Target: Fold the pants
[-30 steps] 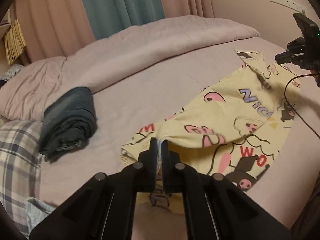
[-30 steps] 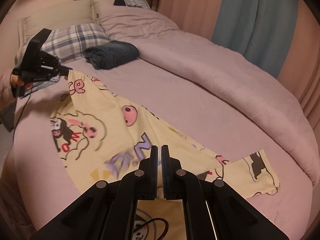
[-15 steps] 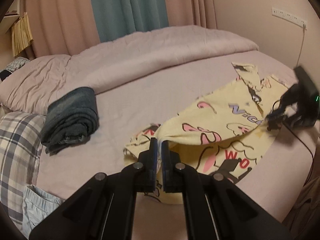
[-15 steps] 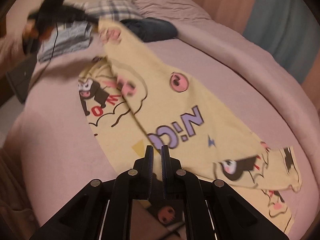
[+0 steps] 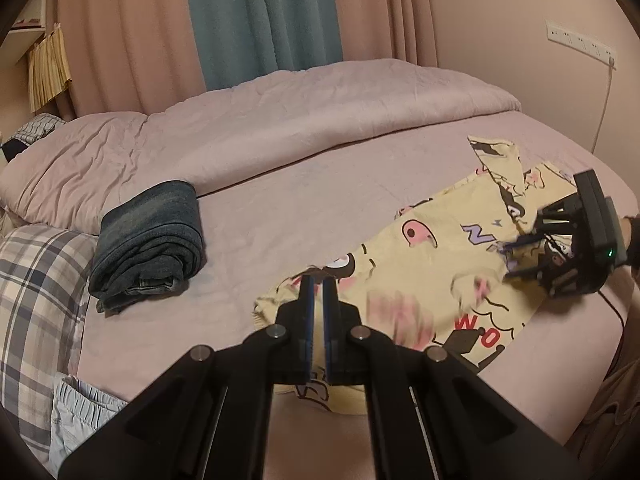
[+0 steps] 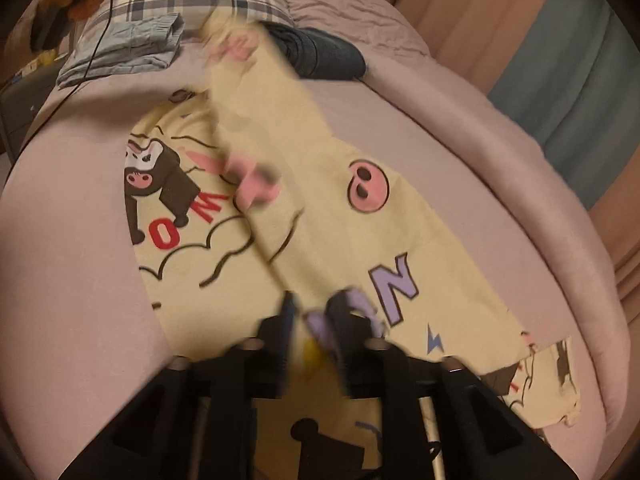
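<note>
Yellow cartoon-print pants (image 5: 436, 264) lie on the pink bed, one leg folded over the other; they also fill the right wrist view (image 6: 304, 208). My left gripper (image 5: 318, 284) is shut with nothing between its pads, just above the waist end of the pants. My right gripper (image 6: 312, 312) is open over the middle of the pants, blurred by motion. It also shows in the left wrist view (image 5: 516, 256) at the right, with its fingers apart above the cloth.
Folded dark jeans (image 5: 148, 240) lie at the left by a plaid pillow (image 5: 36, 292). A folded light blue garment (image 5: 80, 412) sits at the lower left. A rolled pink duvet (image 5: 280, 120) runs along the back. The bed's edge (image 5: 592, 392) is at the right.
My left gripper has let go of the waist corner, and the cloth has dropped onto the lower leg. My right gripper has opened and moved down over the pants.
</note>
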Action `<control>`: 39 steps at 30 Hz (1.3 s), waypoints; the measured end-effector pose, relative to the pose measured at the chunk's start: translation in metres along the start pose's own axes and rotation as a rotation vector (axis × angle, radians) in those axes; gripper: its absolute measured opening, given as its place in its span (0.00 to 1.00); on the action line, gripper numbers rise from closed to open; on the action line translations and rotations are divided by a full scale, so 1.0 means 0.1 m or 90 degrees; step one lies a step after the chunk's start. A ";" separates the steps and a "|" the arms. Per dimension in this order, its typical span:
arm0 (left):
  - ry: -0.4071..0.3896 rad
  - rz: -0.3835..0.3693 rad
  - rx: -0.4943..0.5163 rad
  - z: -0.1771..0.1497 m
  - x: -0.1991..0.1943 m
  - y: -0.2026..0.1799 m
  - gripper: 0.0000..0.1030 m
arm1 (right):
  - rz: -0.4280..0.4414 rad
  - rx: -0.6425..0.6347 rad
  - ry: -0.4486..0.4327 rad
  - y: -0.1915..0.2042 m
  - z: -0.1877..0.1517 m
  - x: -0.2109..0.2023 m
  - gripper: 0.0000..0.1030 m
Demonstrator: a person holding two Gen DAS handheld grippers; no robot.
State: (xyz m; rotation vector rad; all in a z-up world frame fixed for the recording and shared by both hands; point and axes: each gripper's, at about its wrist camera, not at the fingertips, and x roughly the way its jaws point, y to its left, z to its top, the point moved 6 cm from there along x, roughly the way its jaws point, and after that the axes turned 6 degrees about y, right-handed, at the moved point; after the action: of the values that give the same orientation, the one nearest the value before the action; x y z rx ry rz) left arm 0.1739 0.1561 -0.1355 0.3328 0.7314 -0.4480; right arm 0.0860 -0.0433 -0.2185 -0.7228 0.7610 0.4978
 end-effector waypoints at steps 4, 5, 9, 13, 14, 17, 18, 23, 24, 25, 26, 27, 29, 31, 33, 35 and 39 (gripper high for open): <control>0.026 0.002 0.013 -0.10 0.08 -0.03 0.03 | -0.052 -0.014 -0.018 0.03 0.08 -0.01 0.57; 0.036 -0.003 0.015 -0.15 0.11 -0.04 0.04 | -0.052 -0.023 -0.013 0.05 0.07 0.00 0.57; 0.095 -0.014 0.050 -0.43 0.30 -0.19 0.06 | -0.068 -0.098 0.001 0.21 -0.01 -0.03 0.57; 0.134 -0.026 0.084 -0.64 0.50 -0.37 0.06 | -0.119 -0.162 -0.004 0.29 -0.03 -0.01 0.57; 0.137 -0.026 0.091 -0.67 0.53 -0.41 0.06 | -0.138 -0.175 -0.007 0.30 0.00 0.01 0.57; 0.140 -0.038 0.093 -0.79 0.56 -0.45 0.06 | -0.186 -0.202 -0.018 0.32 0.04 0.04 0.57; 0.143 -0.039 0.093 -0.82 0.57 -0.45 0.06 | -0.191 -0.205 -0.022 0.33 0.06 0.05 0.52; 0.143 -0.053 0.071 -0.93 0.54 -0.37 0.06 | -0.200 -0.245 -0.008 0.45 0.11 0.19 0.25; 0.144 -0.062 0.068 -0.94 0.54 -0.37 0.06 | -0.198 -0.254 -0.009 0.48 0.10 0.20 0.16; 0.147 -0.065 0.075 -0.96 0.54 -0.39 0.10 | -0.196 -0.257 -0.007 0.51 0.10 0.21 0.13; 0.148 -0.062 0.083 -0.96 0.55 -0.41 0.12 | -0.199 -0.262 -0.007 0.51 0.09 0.22 0.06; 0.152 -0.053 0.093 -0.97 0.58 -0.42 0.12 | -0.198 -0.260 -0.005 0.51 0.10 0.23 0.03; 0.156 -0.049 0.095 -0.95 0.63 -0.42 0.13 | -0.170 -0.218 -0.005 0.46 0.15 0.20 0.03; 0.151 -0.043 0.097 -0.91 0.66 -0.40 0.13 | -0.135 -0.169 -0.010 0.38 0.21 0.13 0.03; 0.144 -0.034 0.107 -0.88 0.68 -0.37 0.15 | -0.106 -0.116 -0.021 0.26 0.27 0.03 0.03; 0.145 -0.009 0.120 -0.89 0.70 -0.34 0.17 | -0.083 -0.070 -0.034 0.14 0.34 -0.05 0.03; 0.149 -0.002 0.132 -0.92 0.73 -0.30 0.27 | -0.053 -0.010 -0.055 -0.04 0.48 -0.13 0.03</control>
State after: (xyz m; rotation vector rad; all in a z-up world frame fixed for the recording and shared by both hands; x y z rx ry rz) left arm 0.1546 0.1508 -0.2551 0.5852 0.9156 -0.4943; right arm 0.1016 -0.0126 -0.1826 -0.7397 0.6439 0.4563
